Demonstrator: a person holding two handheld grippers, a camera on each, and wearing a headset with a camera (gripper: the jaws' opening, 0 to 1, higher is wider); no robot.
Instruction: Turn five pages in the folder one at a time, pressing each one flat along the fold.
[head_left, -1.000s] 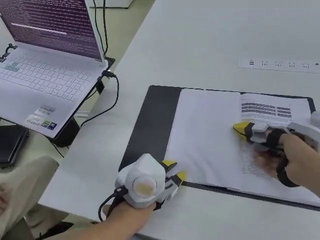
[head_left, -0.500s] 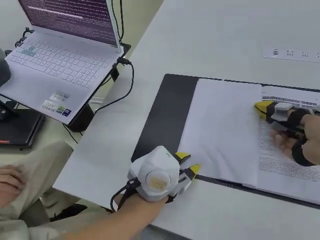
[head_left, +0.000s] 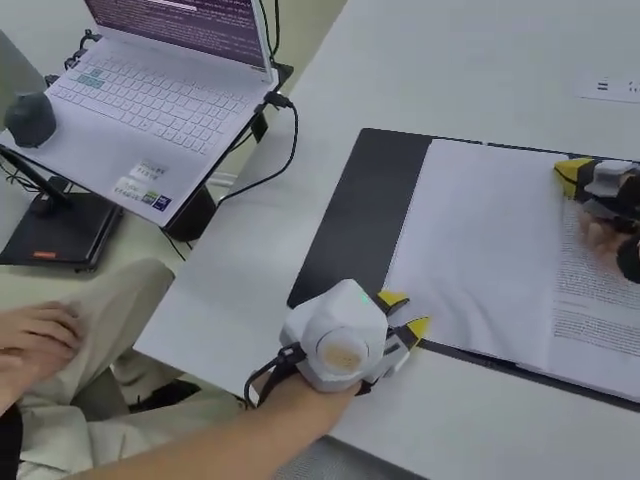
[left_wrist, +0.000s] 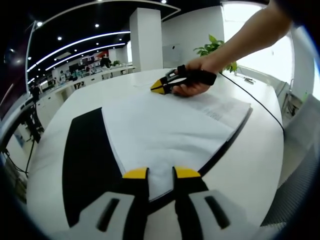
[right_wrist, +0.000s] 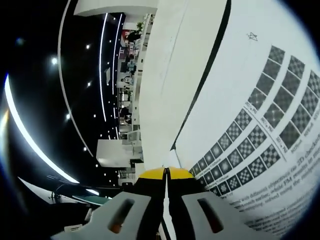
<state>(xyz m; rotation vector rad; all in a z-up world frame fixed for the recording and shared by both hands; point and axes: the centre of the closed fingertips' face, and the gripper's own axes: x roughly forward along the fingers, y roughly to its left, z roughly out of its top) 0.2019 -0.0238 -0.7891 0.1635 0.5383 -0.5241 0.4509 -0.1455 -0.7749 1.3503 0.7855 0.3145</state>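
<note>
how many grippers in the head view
2: the left gripper at the folder's near edge, on the blank page's corner; the right gripper at the fold, toward the far edge.

Left gripper (left_wrist: 161, 173) jaws slightly parted, right gripper (right_wrist: 166, 172) jaws closed.

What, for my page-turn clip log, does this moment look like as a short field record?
surface: white table
folder: lying open, black cover showing on its left side
blank page: lies flat on the folder's left half
printed page: on the right half, text and checker figures
left gripper: jaws slightly apart, tips at the near edge of the blank page
right gripper: jaws together, tip at the top of the printed page
laptop: open, off the table's left edge
</note>
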